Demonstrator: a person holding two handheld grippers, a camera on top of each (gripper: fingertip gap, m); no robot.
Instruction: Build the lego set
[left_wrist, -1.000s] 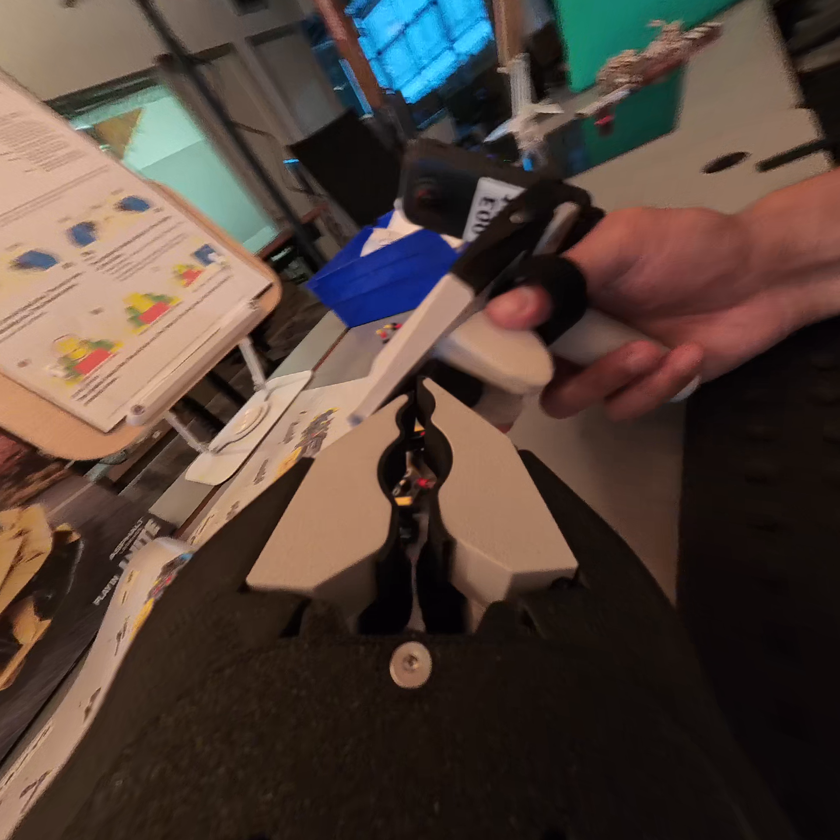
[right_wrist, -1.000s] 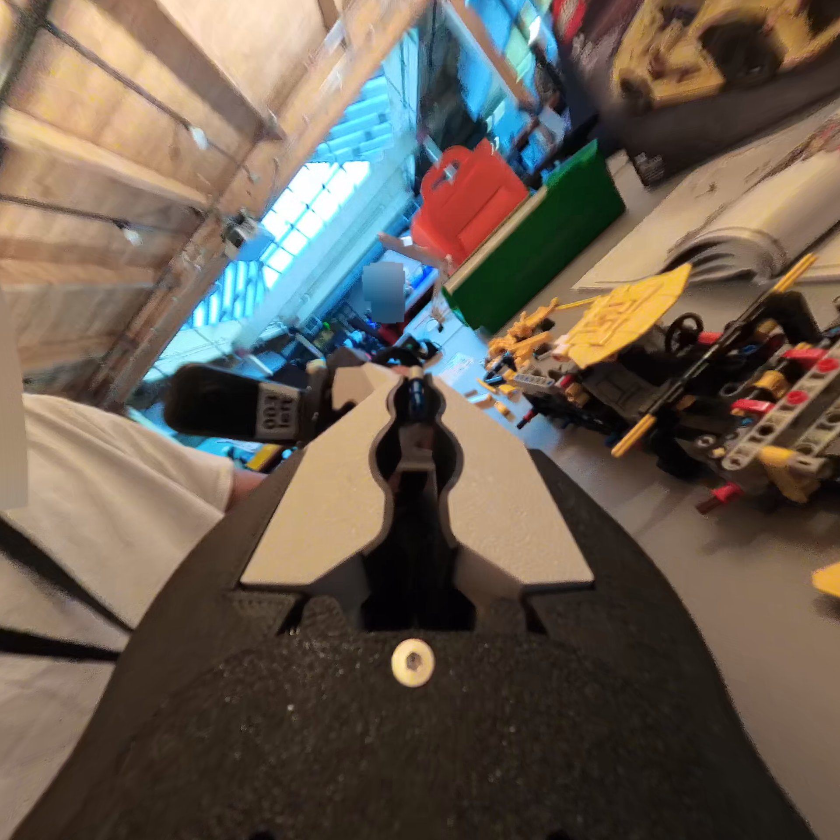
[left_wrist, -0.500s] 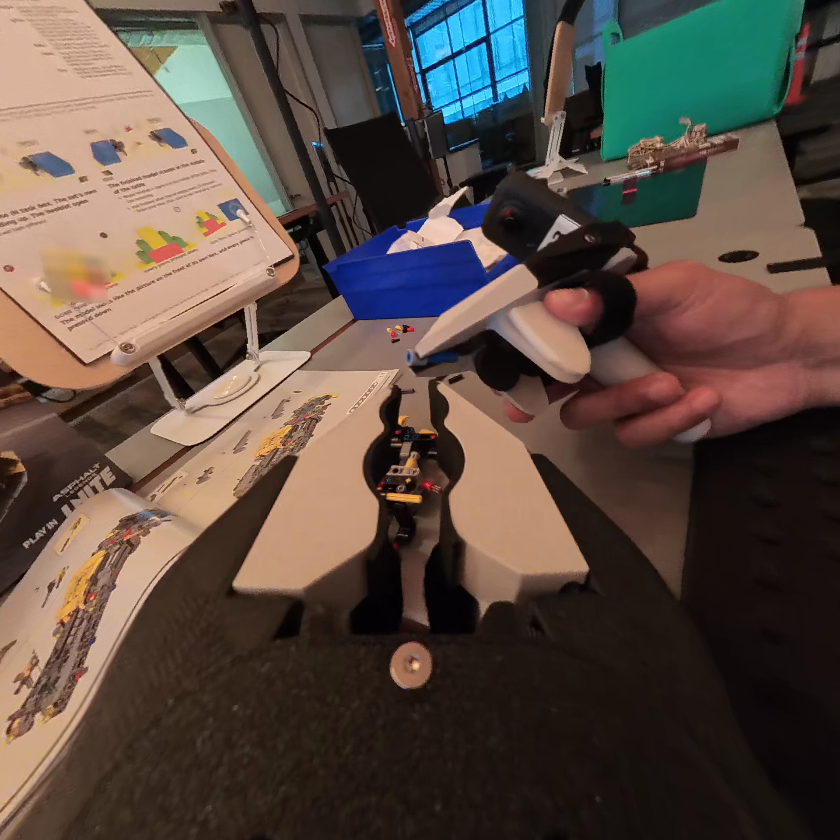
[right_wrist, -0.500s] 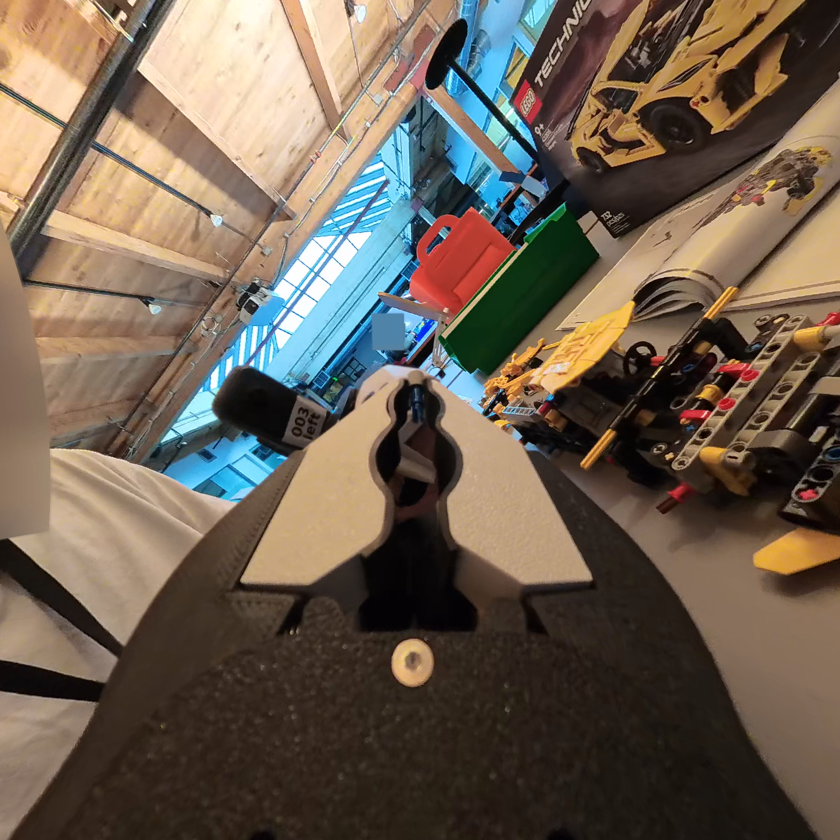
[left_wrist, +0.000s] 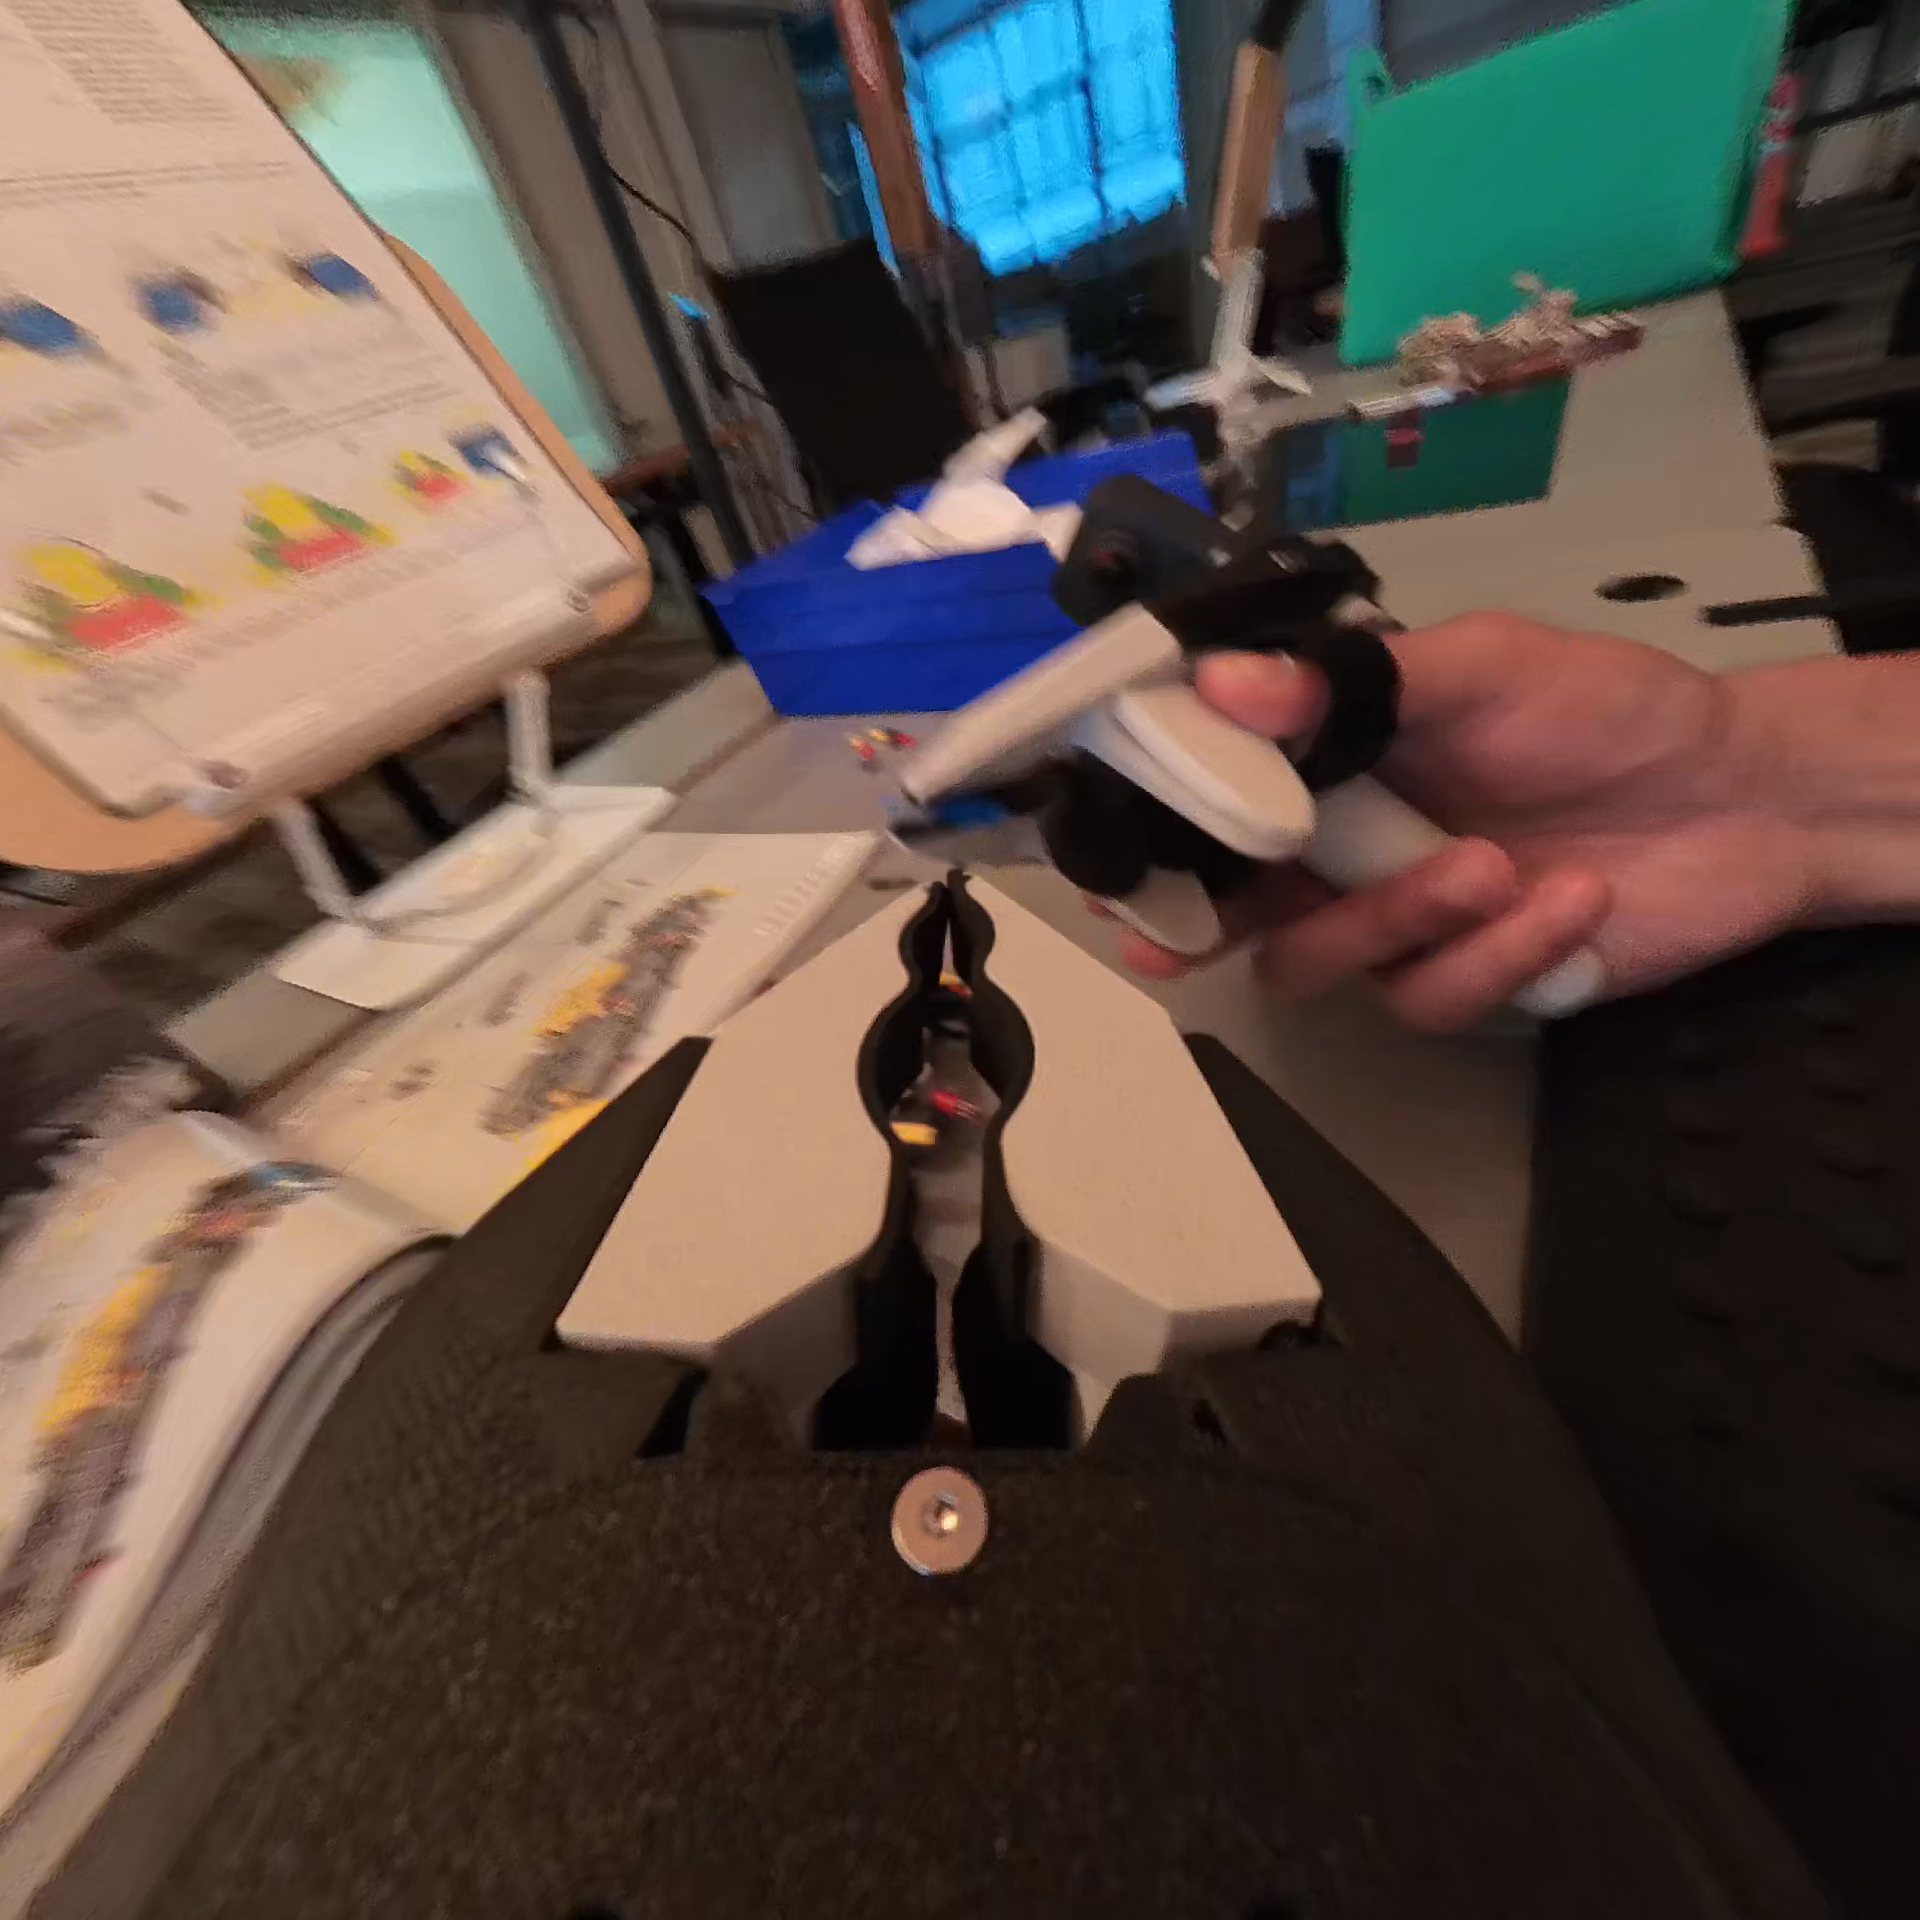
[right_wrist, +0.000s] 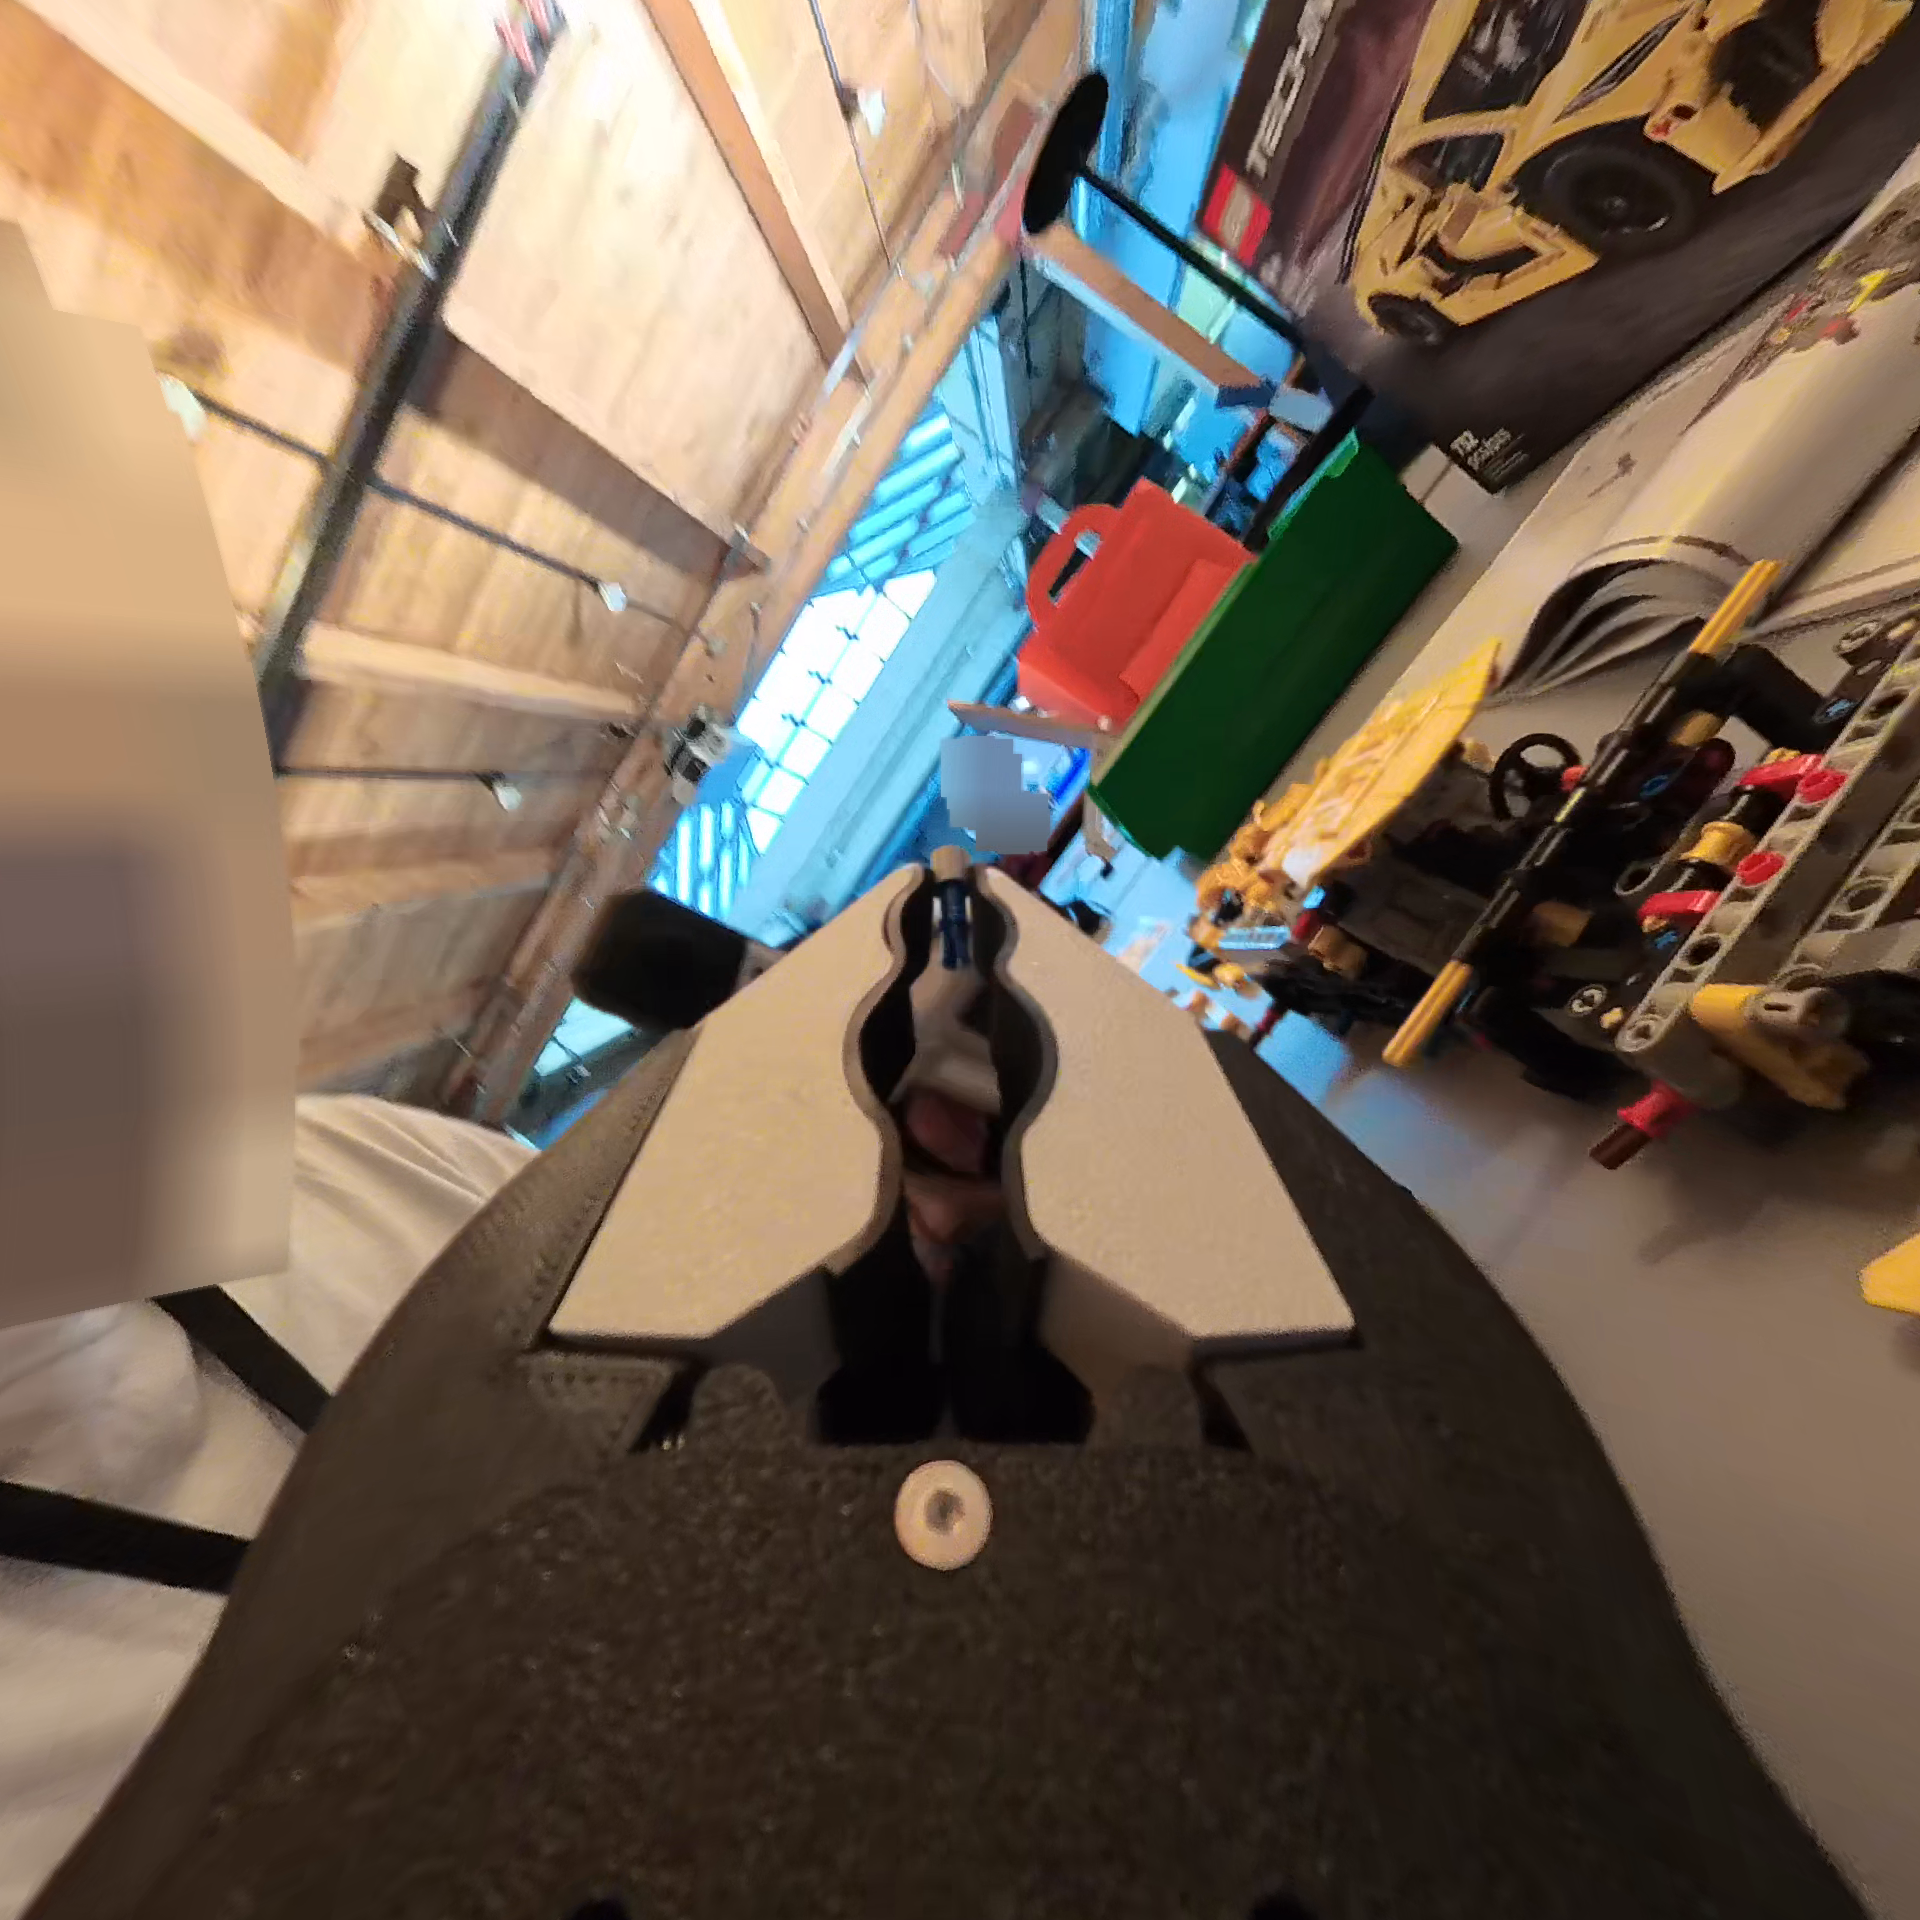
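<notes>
In the left wrist view my left gripper (left_wrist: 951, 906) is shut at the tips, with nothing visible between them. Bits of the lego model (left_wrist: 935, 1103) show through the gap behind the tips. A hand holds my right gripper (left_wrist: 906, 812) just above and right of those tips, shut on a small blue pin (left_wrist: 961, 812). In the right wrist view the right gripper (right_wrist: 954, 896) grips the blue pin (right_wrist: 954, 927) upright at its tips. The partly built yellow, grey and black lego model (right_wrist: 1662, 883) lies on the grey table to the right. The left gripper's black camera (right_wrist: 665, 956) shows behind.
An instruction sheet on a stand (left_wrist: 260, 499) and an open booklet (left_wrist: 644, 966) lie left. A blue bin (left_wrist: 914, 613) stands beyond. The right wrist view shows the set's box (right_wrist: 1558, 208), a green bin (right_wrist: 1278, 665), a red bin (right_wrist: 1122, 603) and a loose yellow piece (right_wrist: 1896, 1273). Left and right tips are no more than a few centimetres apart.
My left gripper's jaws have closed from a small gap to touching tips. The right gripper with the blue pin has come down close to the left tips. Both views have swung.
</notes>
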